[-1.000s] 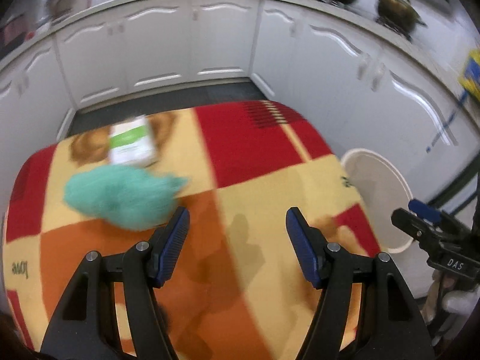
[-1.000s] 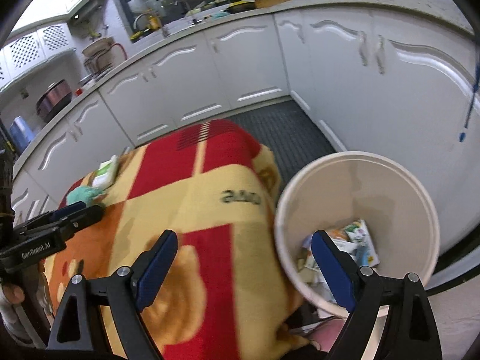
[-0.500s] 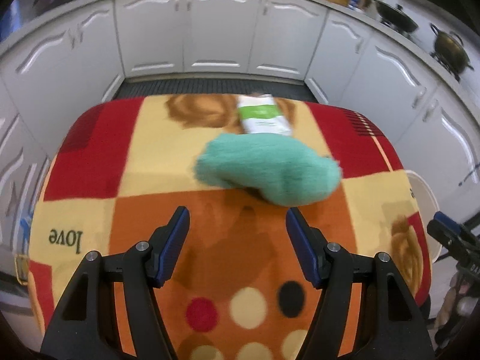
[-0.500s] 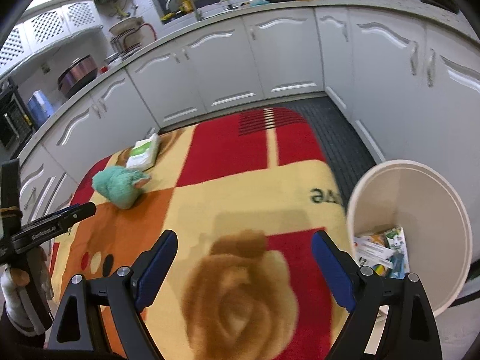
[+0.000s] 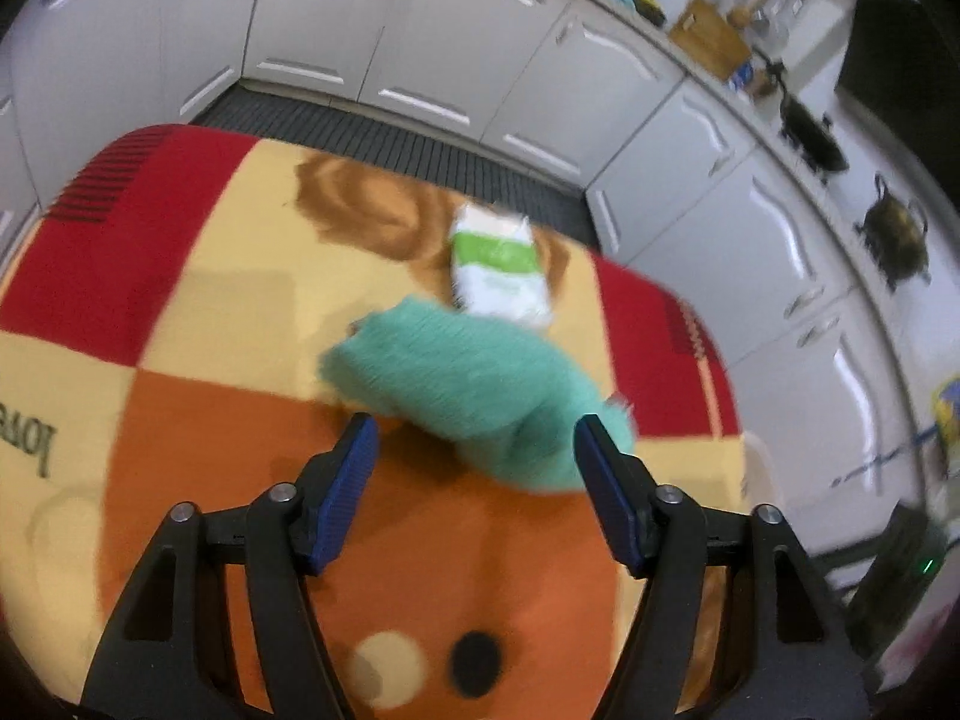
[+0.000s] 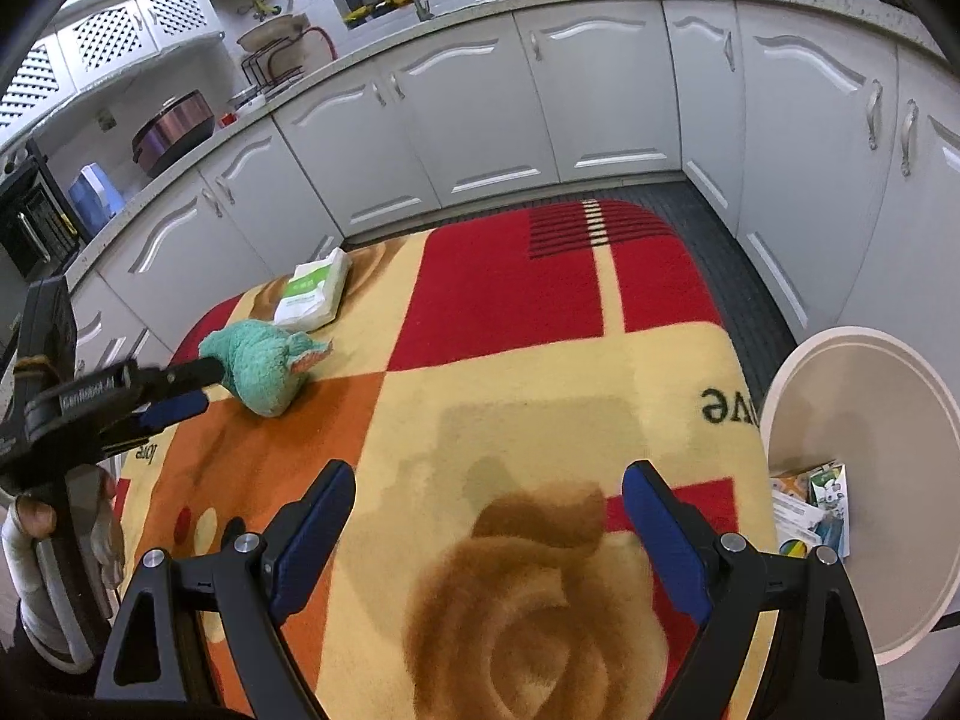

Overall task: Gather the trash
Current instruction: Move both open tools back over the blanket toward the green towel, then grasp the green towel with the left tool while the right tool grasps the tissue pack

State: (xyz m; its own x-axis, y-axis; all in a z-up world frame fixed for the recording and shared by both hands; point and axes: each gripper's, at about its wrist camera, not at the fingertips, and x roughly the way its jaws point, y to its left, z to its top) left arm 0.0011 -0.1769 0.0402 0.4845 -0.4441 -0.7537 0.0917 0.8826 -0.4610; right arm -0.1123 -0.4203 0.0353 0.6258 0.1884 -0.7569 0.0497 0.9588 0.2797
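A crumpled green cloth (image 5: 480,396) lies on the patterned blanket (image 5: 198,276) that covers the table. A white and green tissue pack (image 5: 498,264) sits just behind it. My left gripper (image 5: 474,438) hovers at the near edge of the cloth. Its jaws are opening, the cloth reaches in between the fingertips, and the pads do not press on it. The right wrist view shows the same cloth (image 6: 264,366), the pack (image 6: 312,294) and the left gripper (image 6: 201,387) beside the cloth. My right gripper (image 6: 489,480) stands open over the blanket (image 6: 540,360), holding nothing.
A round white bin (image 6: 858,420) stands on the floor off the table's right edge, with paper wrappers (image 6: 810,510) at its bottom. White kitchen cabinets (image 6: 540,108) curve around the table. A person's hand (image 6: 36,516) holds the left gripper.
The left gripper has swung towards the green cloth, which now sits between its fingertips, and its jaws stand wider. The right gripper has moved from over the bin to over the blanket.
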